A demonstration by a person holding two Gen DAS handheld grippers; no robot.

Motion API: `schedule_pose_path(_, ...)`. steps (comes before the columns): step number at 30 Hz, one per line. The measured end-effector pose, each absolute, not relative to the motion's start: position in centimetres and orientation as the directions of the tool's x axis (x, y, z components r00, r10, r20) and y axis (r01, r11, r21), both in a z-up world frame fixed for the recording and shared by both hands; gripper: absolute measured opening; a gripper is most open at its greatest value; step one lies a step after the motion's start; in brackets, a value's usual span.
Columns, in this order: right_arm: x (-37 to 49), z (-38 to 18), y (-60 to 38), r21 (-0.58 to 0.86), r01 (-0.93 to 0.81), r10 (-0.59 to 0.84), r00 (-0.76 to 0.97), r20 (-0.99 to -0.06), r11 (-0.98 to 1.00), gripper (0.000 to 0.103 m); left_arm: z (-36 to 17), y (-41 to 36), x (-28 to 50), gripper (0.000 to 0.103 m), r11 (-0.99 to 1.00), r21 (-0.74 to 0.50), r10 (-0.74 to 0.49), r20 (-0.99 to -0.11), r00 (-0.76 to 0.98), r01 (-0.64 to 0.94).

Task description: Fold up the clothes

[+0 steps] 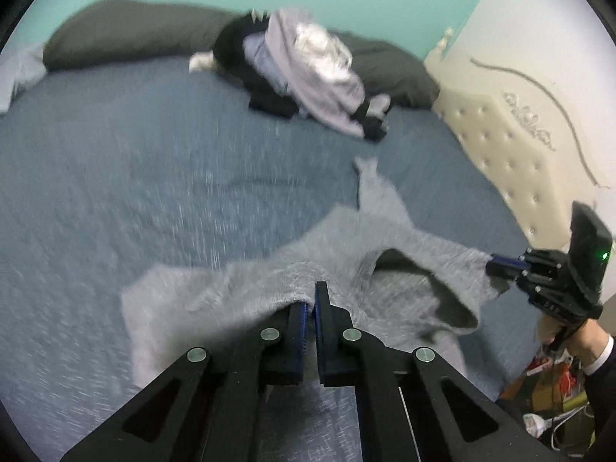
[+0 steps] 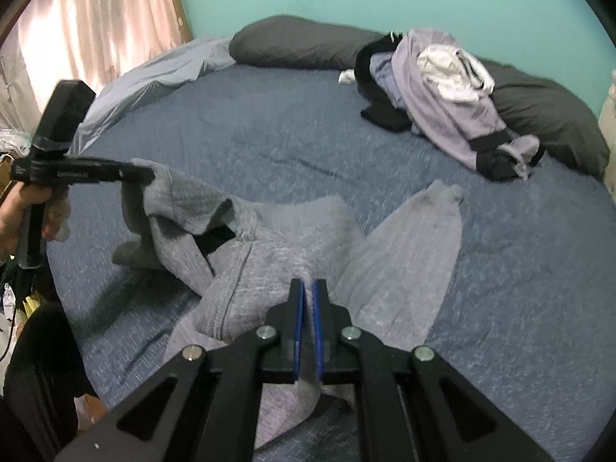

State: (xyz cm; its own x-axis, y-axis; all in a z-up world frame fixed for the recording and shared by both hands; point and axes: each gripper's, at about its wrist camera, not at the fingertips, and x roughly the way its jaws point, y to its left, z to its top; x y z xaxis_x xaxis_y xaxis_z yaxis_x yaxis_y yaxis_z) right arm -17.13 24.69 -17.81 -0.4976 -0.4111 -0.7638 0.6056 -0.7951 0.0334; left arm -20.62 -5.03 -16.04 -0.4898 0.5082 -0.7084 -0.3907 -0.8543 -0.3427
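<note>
Garment: a grey knitted sweater (image 2: 292,231) lies on the bed (image 2: 269,146), in the near part of the blue cover, partly lifted at two places; one sleeve (image 2: 415,238) is spread flat toward the right in the right wrist view.
Left gripper: the left gripper (image 1: 311,300) has its jaws closed on an edge of the sweater; the cloth is pinched between the blue pads. In the right wrist view it (image 2: 148,175) holds that edge up above the cover, so the cloth hangs down from it.
Right gripper: the right gripper (image 2: 307,288) is also closed on the sweater, with grey cloth passing between its pads. In the left wrist view it (image 1: 494,263) grips the far right edge of the garment.
Hands: a hand (image 1: 569,337) with a white cuff holds the right gripper; another hand (image 2: 23,211) holds the left one.
Other clothes: a pile of clothes (image 2: 442,96), lilac, black and white, rests well apart from the sweater, beside a dark pillow (image 2: 300,44).
Picture quality: the left wrist view is blurred.
</note>
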Motion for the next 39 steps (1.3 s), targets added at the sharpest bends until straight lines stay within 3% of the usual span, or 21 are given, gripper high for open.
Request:
schedule_pose_path(15,-12.1,-0.9,25.4,-0.031,0.559,-0.443,-0.689,-0.573,-0.829,0.002,1.9,-7.2,-15.5,0.003,-0.848,-0.241,0.523,-0.531,-0.667,-0.472)
schedule_pose_path(23,-9.8,2.6,25.2,-0.069,0.538,-0.423,-0.729,-0.538,-0.840,0.002,6.6,-8.2,-13.4,0.003,-0.860,-0.216,0.506,-0.487,-0.712,-0.463)
schedule_pose_path(39,-5.1,17.0,28.2,-0.094,0.438,-0.394,-0.869,-0.300,-0.894,0.002,18.5,-8.5,-8.5,0.003,-0.859,-0.169,0.510,-0.361,-0.781,-0.484)
